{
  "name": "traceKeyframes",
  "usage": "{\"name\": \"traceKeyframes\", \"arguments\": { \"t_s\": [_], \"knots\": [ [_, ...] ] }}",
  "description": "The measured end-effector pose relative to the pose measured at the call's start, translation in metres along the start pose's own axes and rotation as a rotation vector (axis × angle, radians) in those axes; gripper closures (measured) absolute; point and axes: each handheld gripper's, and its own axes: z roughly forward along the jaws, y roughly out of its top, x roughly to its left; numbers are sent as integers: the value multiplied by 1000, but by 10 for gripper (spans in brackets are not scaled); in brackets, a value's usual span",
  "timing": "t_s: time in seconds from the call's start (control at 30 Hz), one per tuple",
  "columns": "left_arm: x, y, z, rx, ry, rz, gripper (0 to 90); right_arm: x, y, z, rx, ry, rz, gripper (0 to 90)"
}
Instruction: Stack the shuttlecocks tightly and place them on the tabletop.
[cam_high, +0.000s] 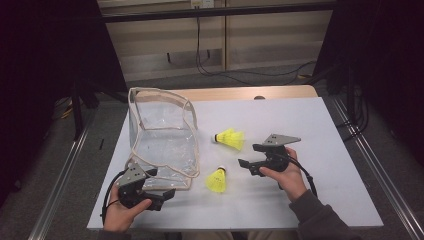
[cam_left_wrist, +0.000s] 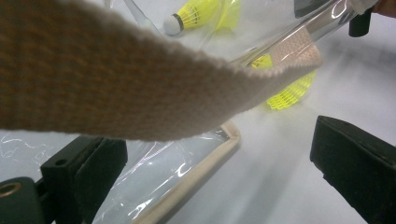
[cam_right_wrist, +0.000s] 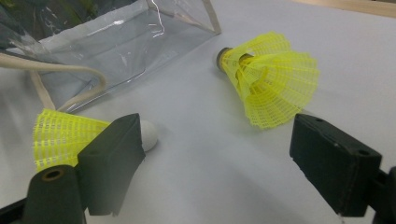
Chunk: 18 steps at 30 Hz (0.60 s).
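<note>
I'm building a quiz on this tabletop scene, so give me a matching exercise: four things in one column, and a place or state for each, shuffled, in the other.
Things:
1. clear bag
2. farther shuttlecock
3. nearer shuttlecock
4. right gripper

Places or states:
A. jaws open, nothing between them
B. lies close to the bag's front corner
C. stands at the table's left, a beige strap along its rim
D. lies on its side to the right of the bag, ahead of the right gripper

Pairs: 1-C, 2-D, 3-B, 4-A
</note>
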Motion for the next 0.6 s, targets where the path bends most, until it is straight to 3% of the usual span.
{"name": "traceKeyframes", "arguments": {
  "t_s": [0.6],
  "knots": [
    [0, 0, 0, 2, 1, -2, 39, 6, -1, -2, 4, 18, -12, 154]
  ]
}}
